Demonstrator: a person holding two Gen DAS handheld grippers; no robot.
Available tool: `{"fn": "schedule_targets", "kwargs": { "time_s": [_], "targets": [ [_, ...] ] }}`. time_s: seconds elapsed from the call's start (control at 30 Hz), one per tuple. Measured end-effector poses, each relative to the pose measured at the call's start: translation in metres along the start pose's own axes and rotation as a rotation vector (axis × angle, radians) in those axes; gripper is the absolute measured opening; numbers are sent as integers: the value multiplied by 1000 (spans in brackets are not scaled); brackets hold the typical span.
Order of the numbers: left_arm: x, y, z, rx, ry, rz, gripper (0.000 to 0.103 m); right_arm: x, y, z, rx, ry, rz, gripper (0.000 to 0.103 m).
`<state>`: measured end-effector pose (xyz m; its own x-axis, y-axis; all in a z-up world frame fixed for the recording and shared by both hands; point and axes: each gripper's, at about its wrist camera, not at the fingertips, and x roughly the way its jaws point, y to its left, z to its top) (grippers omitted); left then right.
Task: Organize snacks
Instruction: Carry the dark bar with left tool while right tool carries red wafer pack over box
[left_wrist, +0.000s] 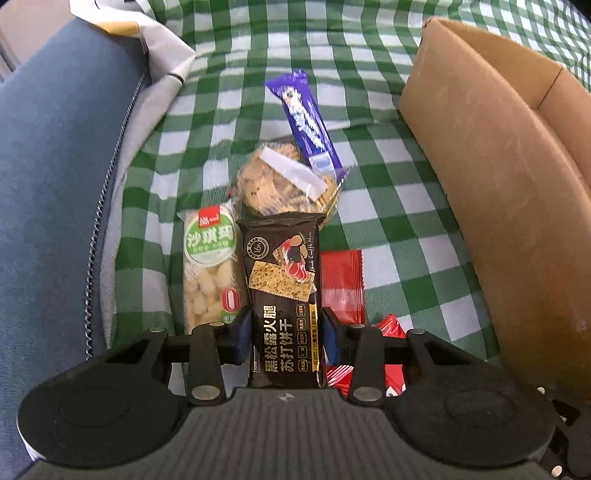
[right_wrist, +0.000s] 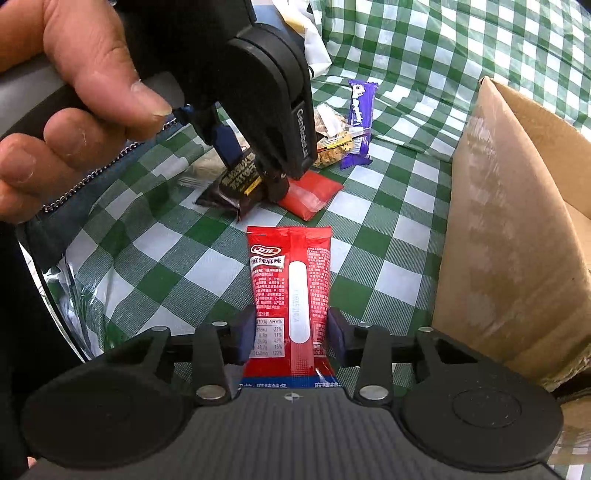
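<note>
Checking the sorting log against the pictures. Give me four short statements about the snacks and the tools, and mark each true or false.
1. The left tool grips a black cracker packet. True.
2. The right tool holds a purple bar. False: it holds a red packet; the purple bar lies on the checked cloth.
3. A cardboard box stands right of the snacks. True.
4. The cloth is blue striped. False: green and white checks.

Left gripper (left_wrist: 288, 332) clamps black cracker packet (left_wrist: 282, 295)
</note>
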<state>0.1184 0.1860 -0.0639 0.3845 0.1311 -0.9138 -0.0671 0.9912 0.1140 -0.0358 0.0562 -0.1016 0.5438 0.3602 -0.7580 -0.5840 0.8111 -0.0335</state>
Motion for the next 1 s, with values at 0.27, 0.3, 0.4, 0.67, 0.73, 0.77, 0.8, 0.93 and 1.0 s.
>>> {"fn": "schedule_targets", "kwargs": {
  "time_s": [0.27,0.3,0.4,0.67,0.73,0.77,0.8,0.93,1.0],
  "targets": [
    [-32,4,1,-26,-155,36,42,-16,-2,3,8,-61,-14,40],
    [-36,4,1,-28,-176,49,42,-18,-2,4,8,-71,-16,40],
    [-50,5,1,-37,-247,93,42,-28,-4,6,14,-105,-17,40],
    [-99,-6,-9,-73,-469,168,42,-86,-18,43,15,-213,3,40],
    [-107,-10,-11,-82,-496,177,42,-104,-25,52,-6,-239,15,40],
    [-110,-12,-12,-85,-503,175,42,-111,-28,53,-28,-249,14,40],
    [-112,-14,-13,-87,-510,172,42,-116,-33,54,-53,-250,15,40],
    [-113,-17,-13,-79,-521,177,42,-124,-50,42,-72,-284,-8,40],
    [-113,-18,-13,-80,-521,176,42,-123,-61,31,-10,-304,18,40]
  ]
}}
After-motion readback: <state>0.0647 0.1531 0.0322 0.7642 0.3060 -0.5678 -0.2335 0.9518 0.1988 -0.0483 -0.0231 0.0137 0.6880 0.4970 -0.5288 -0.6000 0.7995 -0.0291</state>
